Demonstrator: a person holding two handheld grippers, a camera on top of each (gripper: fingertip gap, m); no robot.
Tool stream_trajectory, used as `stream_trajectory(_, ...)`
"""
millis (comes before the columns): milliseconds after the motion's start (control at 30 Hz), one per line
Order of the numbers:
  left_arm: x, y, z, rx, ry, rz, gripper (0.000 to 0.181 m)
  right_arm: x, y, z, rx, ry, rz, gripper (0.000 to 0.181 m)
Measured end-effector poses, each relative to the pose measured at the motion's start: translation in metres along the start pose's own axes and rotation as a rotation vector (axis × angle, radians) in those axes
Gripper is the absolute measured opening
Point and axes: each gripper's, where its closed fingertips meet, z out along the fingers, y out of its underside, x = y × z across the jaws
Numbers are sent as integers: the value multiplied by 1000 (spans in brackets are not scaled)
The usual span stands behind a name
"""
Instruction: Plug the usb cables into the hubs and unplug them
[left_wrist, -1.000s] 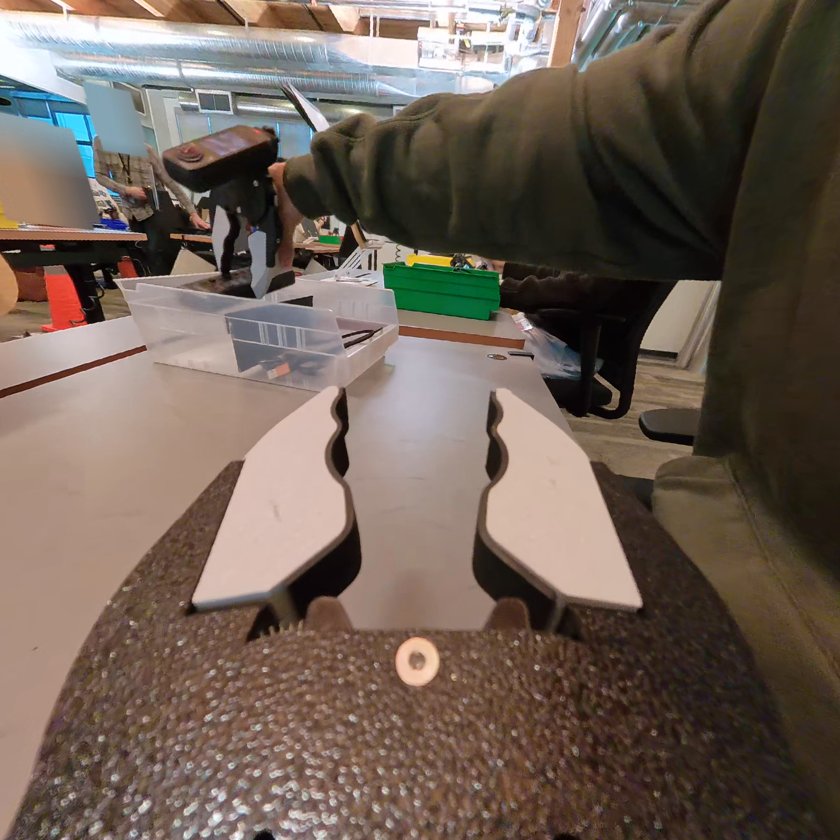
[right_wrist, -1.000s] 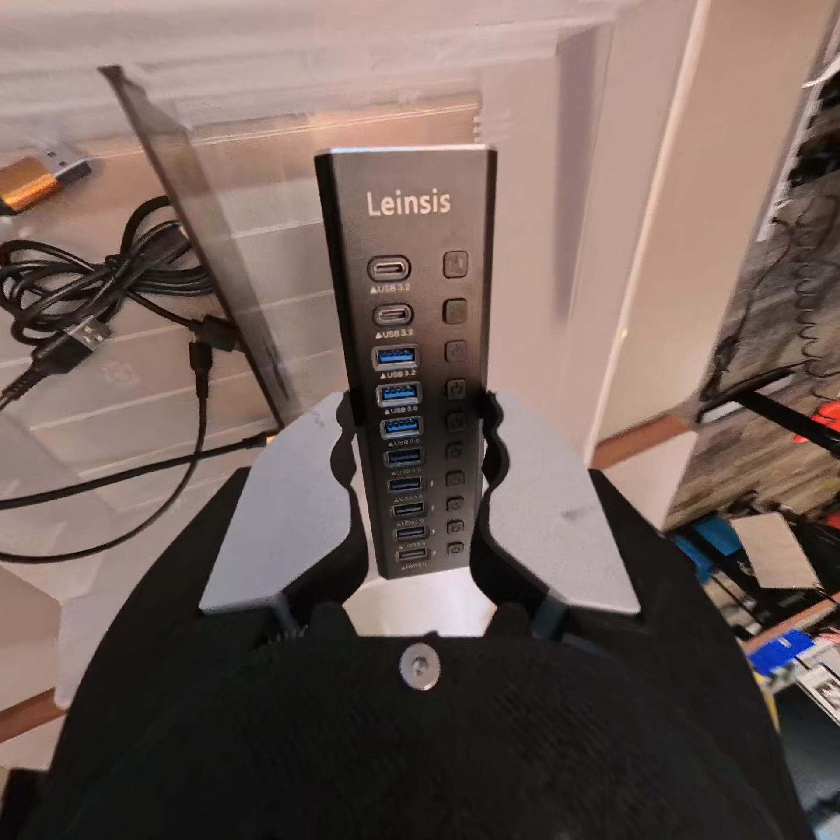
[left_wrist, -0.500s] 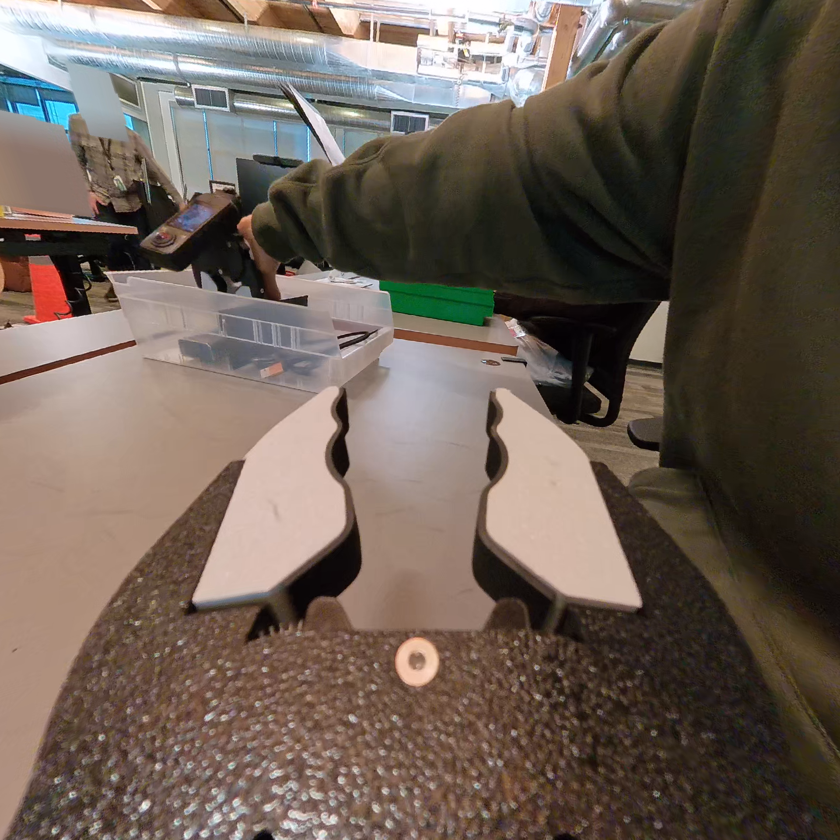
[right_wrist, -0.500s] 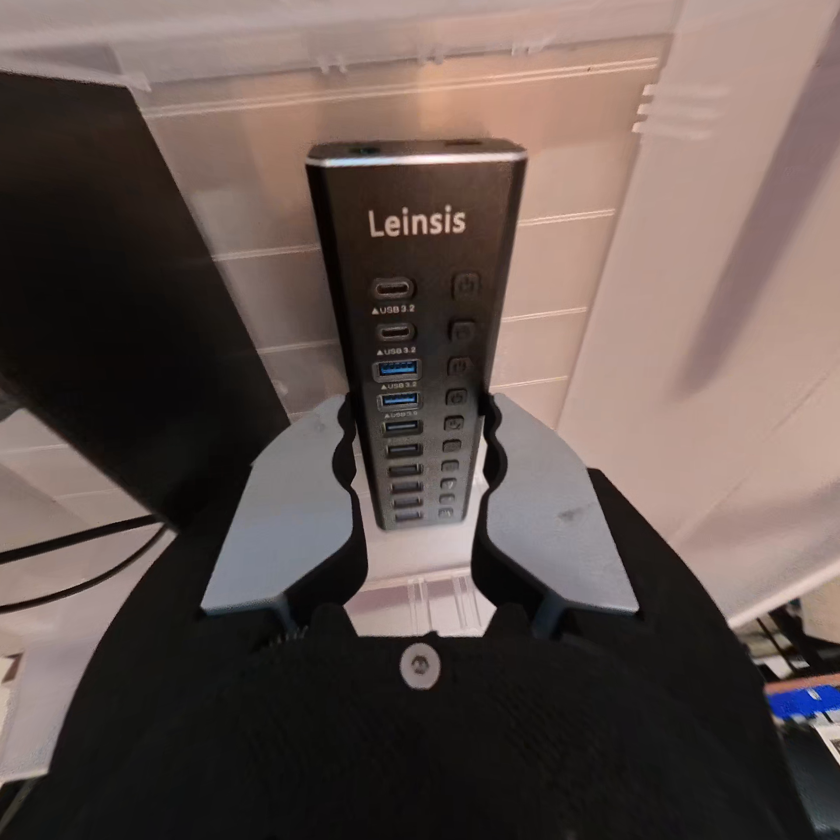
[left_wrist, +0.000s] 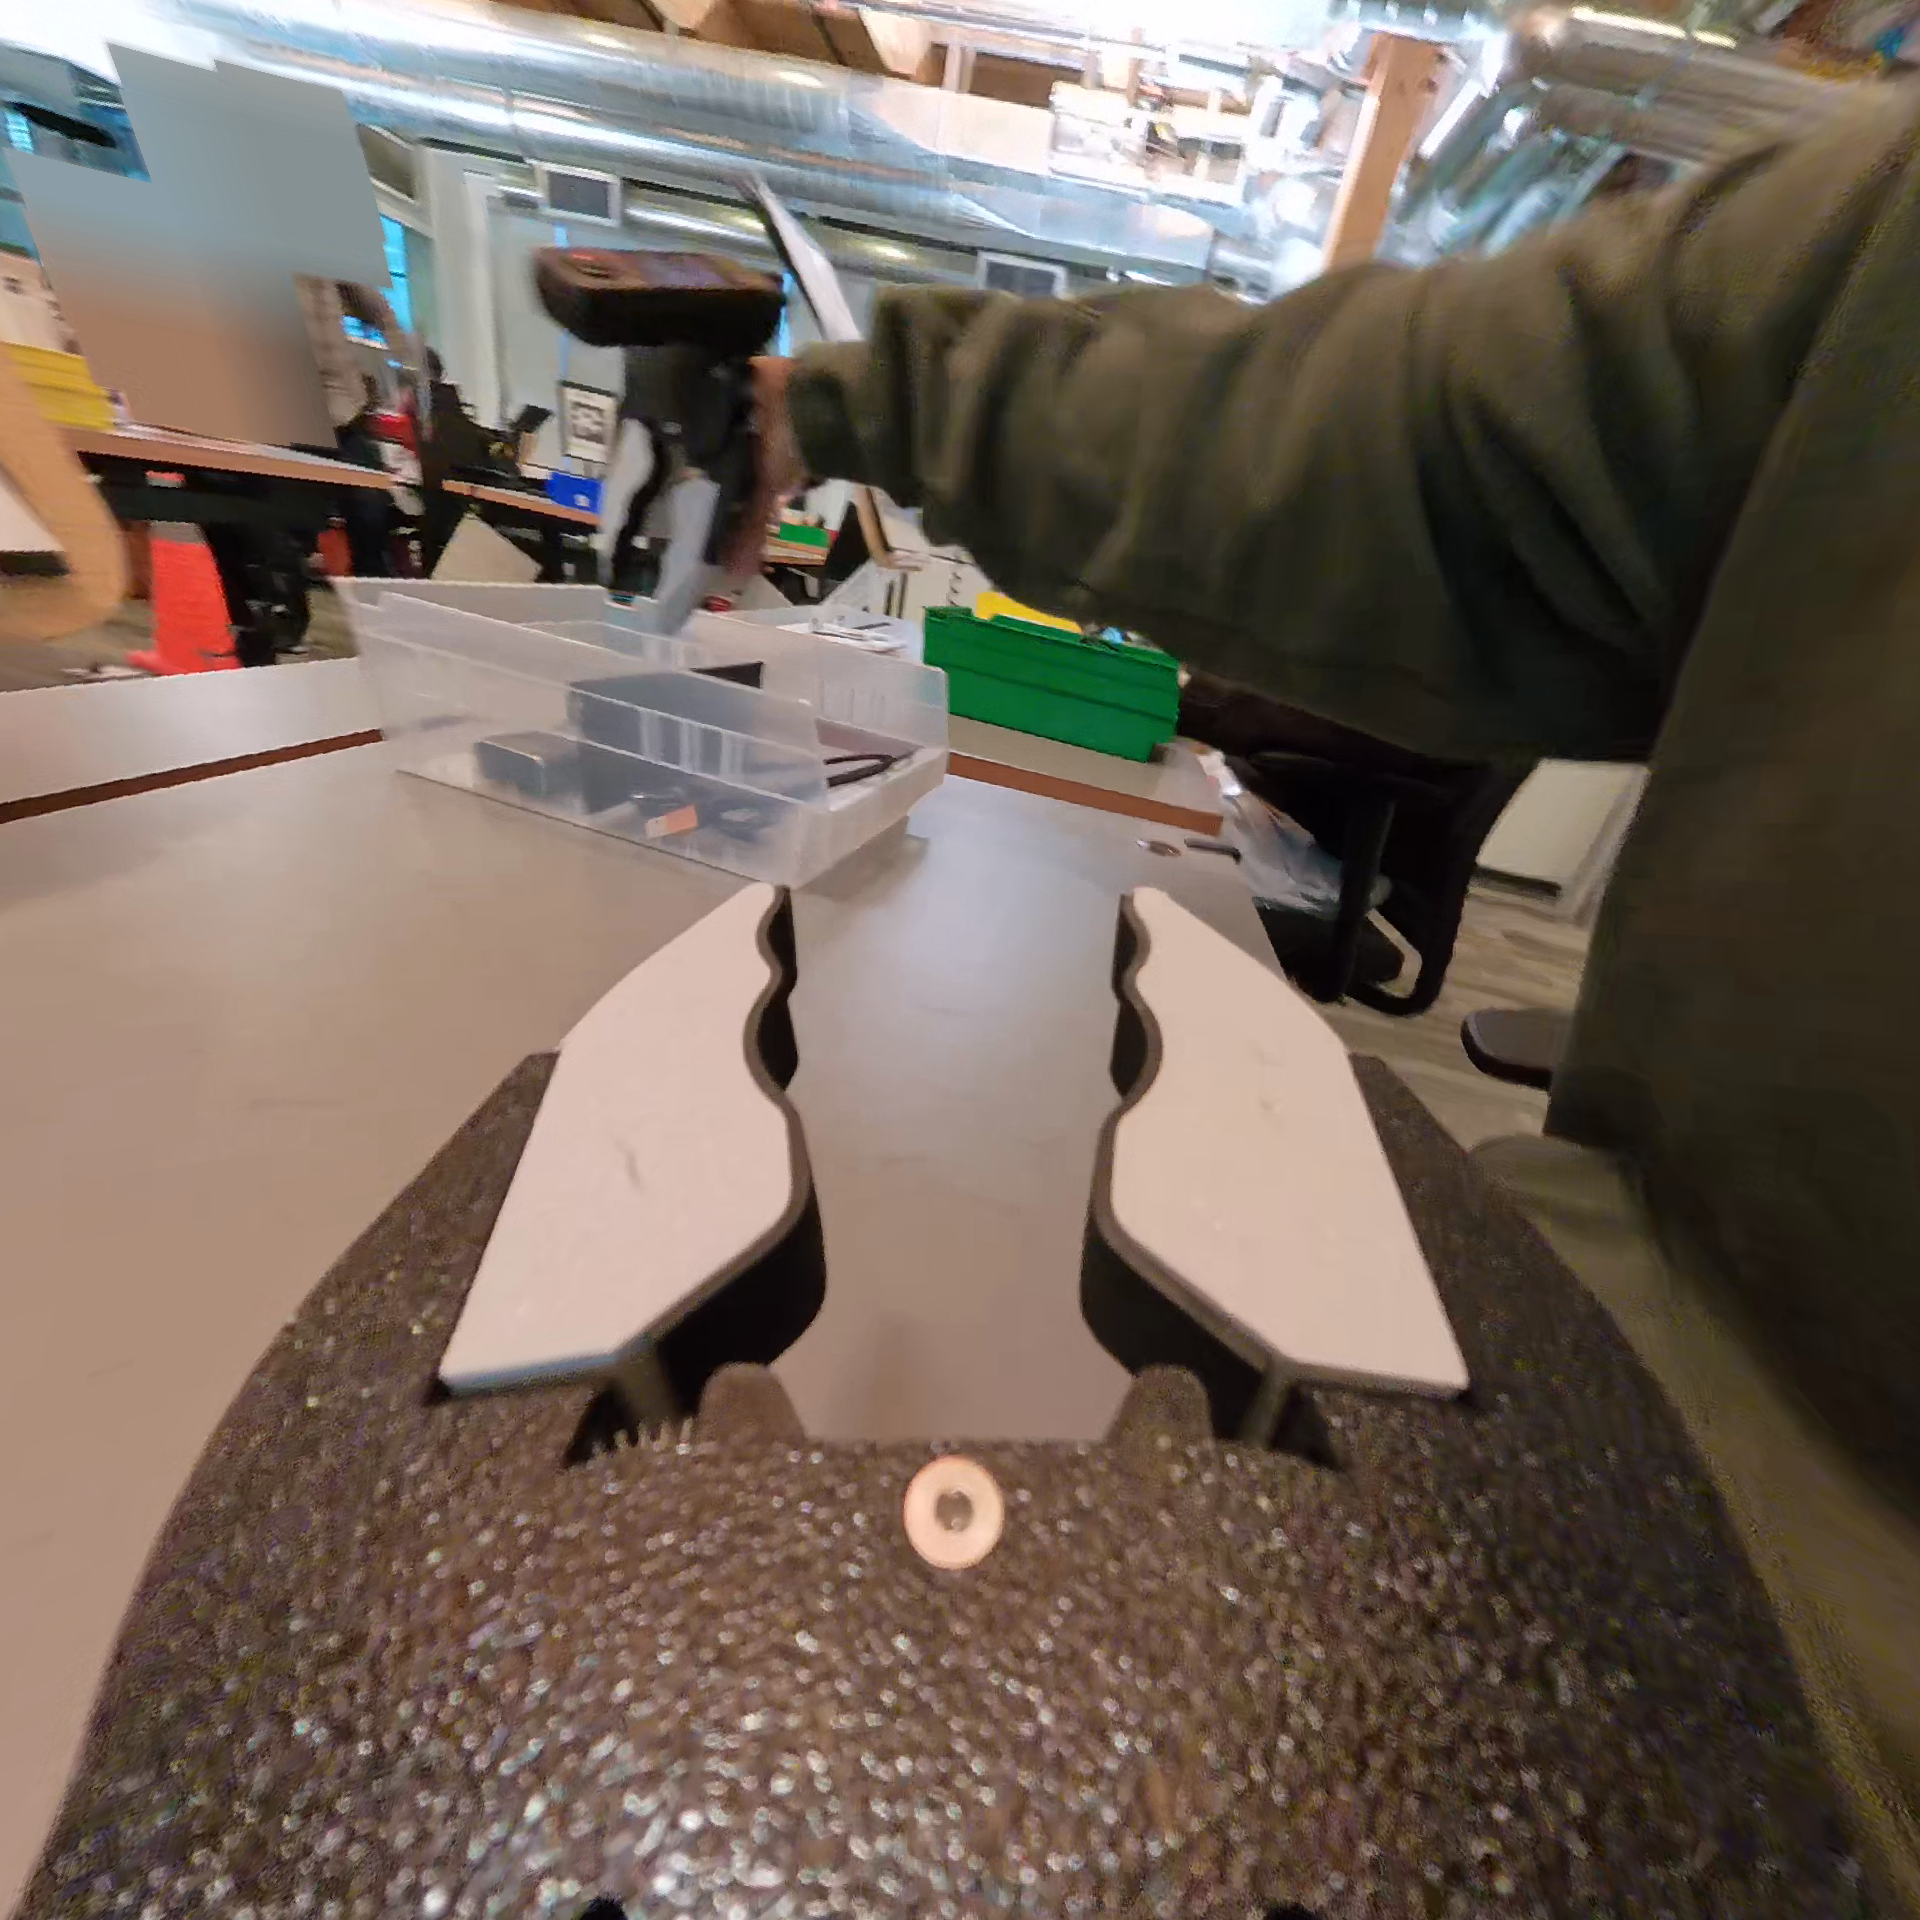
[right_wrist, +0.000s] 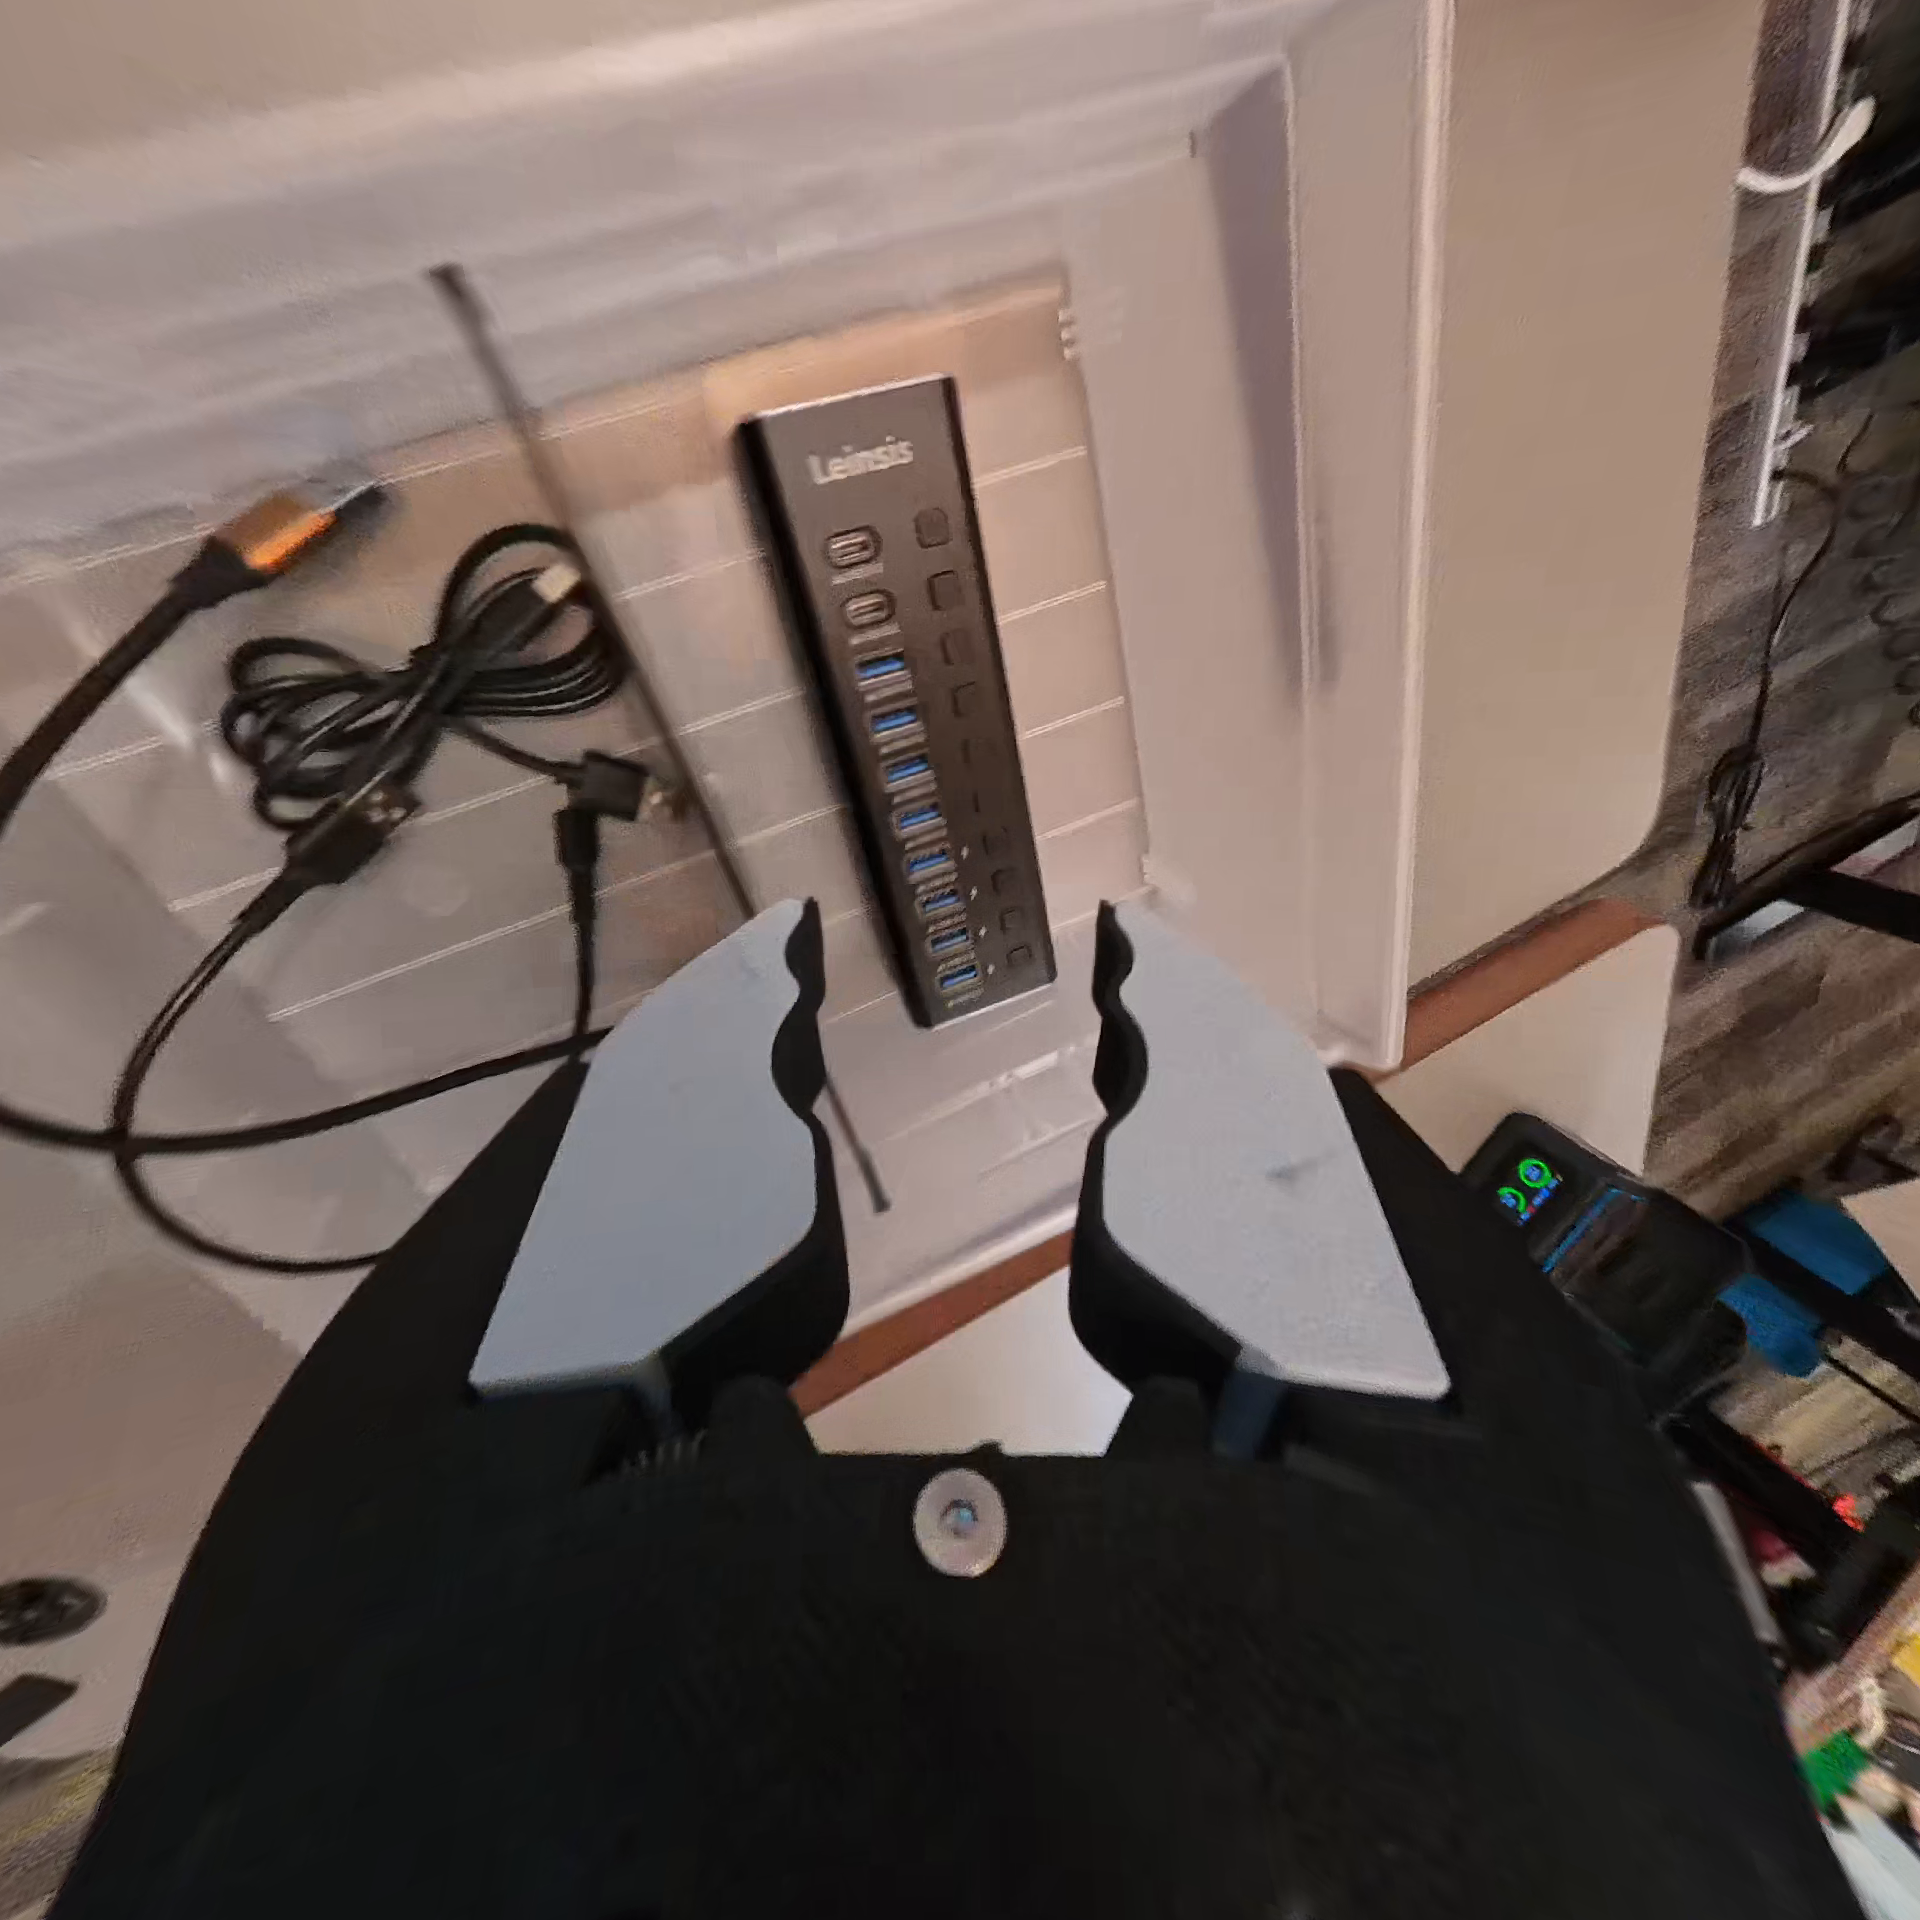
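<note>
At the centre of the right wrist view I see the black hub (right_wrist: 902, 698) lying flat in a compartment of the clear plastic bin (right_wrist: 1351, 520), free of my right gripper (right_wrist: 954, 925), whose jaws stand apart just short of it. Left of a thin divider (right_wrist: 644, 727), the next compartment holds coiled black usb cables (right_wrist: 416, 707). My left gripper (left_wrist: 951, 914) stands spread and empty over the grey table (left_wrist: 260, 987), a green crate (left_wrist: 1049, 681) beyond in the upper middle.
</note>
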Motion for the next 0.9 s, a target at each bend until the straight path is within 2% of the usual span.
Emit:
stream_trajectory(67, -9, -14, -11, -2, -70, 3, 58, -14, 4, -20, 8, 50, -20, 58)
stream_trajectory(167, -40, -30, -51, -178, -279, 142, 60, -61, 6, -48, 74, 70, -32, 69)
stream_trajectory(233, -68, -48, -88, -319, -391, 239, 63, -113, -2, -66, 196, 35, -54, 67)
stream_trajectory(300, -96, -72, -120, -432, -421, 319, 65, -170, -9, -80, 307, -1, -83, 66)
stream_trajectory(367, -137, -84, -143, -585, -406, 355, 63, -222, -11, -87, 386, 1, -106, 63)
stream_trajectory(433, -189, -78, -158, -779, -395, 354, 65, -271, -15, -88, 457, 5, -127, 62)
stream_trajectory(500, -230, -64, -158, -909, -345, 327, 61, -315, -20, -86, 529, -4, -134, 58)
stream_trajectory(633, -285, -29, -155, -1179, -267, 389, 56, -378, -14, -77, 575, -84, -70, 56)
stream_trajectory(767, -317, 2, -164, -1408, -250, 387, 52, -408, -2, -73, 603, -150, 10, 55)
stream_trajectory(867, -317, 13, -162, -1432, -219, 323, 33, -416, 2, -72, 634, -159, 25, 53)
stream_trajectory(900, -318, 15, -163, -1437, -230, 316, 32, -416, 4, -70, 637, -165, 28, 52)
